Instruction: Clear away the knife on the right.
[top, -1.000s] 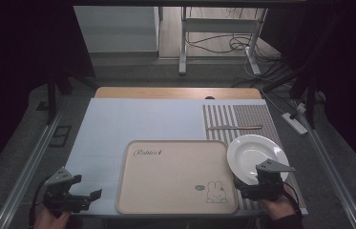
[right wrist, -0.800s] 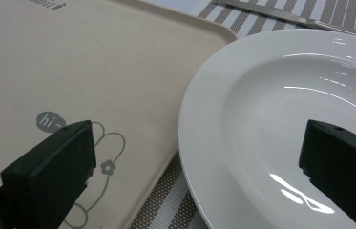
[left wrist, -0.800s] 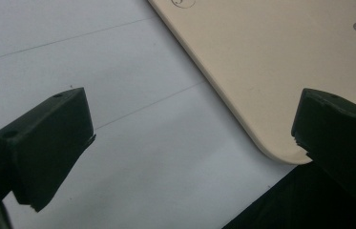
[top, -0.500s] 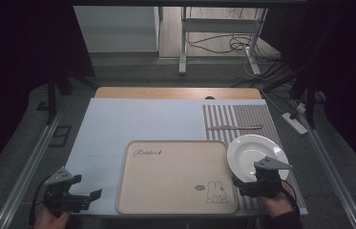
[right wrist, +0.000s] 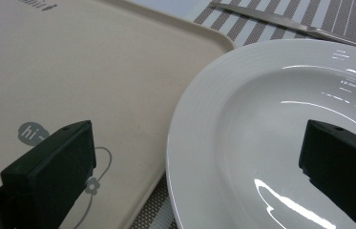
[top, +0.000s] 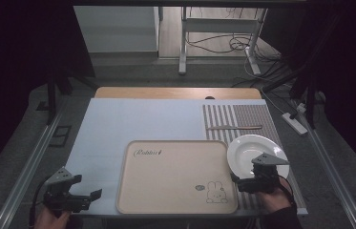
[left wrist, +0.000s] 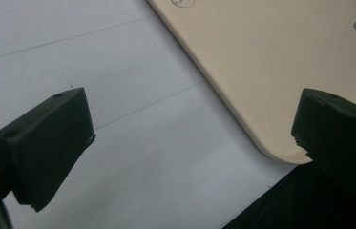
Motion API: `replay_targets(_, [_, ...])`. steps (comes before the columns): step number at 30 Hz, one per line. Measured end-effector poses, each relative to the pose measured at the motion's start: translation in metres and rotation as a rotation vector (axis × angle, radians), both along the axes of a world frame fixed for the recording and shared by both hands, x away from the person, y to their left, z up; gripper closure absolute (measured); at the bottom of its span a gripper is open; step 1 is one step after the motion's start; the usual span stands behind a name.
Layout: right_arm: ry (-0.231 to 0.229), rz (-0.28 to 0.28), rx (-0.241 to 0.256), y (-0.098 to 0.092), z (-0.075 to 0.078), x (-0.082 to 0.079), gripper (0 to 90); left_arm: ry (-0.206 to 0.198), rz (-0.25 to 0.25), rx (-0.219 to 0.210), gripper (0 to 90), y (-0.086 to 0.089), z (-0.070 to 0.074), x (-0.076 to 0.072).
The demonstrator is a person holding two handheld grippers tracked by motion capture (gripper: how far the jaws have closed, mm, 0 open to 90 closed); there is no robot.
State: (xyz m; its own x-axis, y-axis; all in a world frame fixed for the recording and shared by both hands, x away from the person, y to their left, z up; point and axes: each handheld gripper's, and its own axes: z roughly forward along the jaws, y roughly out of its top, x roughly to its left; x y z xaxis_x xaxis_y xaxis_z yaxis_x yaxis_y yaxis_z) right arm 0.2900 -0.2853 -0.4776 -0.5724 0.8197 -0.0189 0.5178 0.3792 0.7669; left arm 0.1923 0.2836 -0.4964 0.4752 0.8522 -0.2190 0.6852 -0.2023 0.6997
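Two grippers work the near edge of the table in the high view: the left gripper (top: 94, 194) sits at about 7 o'clock on the pale mat (top: 137, 124), just off the beige tray (top: 175, 176), and the right gripper (top: 236, 180) at about 5 o'clock, over the seam between that tray and the white plate (top: 252, 150). A utensil (top: 235, 127) lies on the striped mat (top: 242, 117) at the plate's 12 o'clock.

Left gripper view: jaws spread wide, holding nothing, the tray's rounded corner (left wrist: 280, 152) between them at 3 o'clock; closing here would likely nudge the tray.

Right gripper view: jaws wide apart and empty, straddling the plate's rim (right wrist: 175, 143). The glossy rim could slip from a shallow pinch and clatter against the tray.
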Motion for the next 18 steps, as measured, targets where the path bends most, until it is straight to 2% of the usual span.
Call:
replay_targets(5, [-0.003,0.000,0.003,0.000,0.001,0.003,0.0,0.001,-0.001,-0.001,0.4,0.000,0.000,0.000])
replay_targets(15, [0.027,-0.005,0.037,0.003,0.001,0.013,0.0,0.000,-0.004,0.003,0.3,-0.001,0.000,0.001])
replay_targets(18, [0.033,-0.001,0.033,0.005,0.001,0.017,0.0,0.000,-0.004,0.005,0.3,-0.001,0.000,0.001])
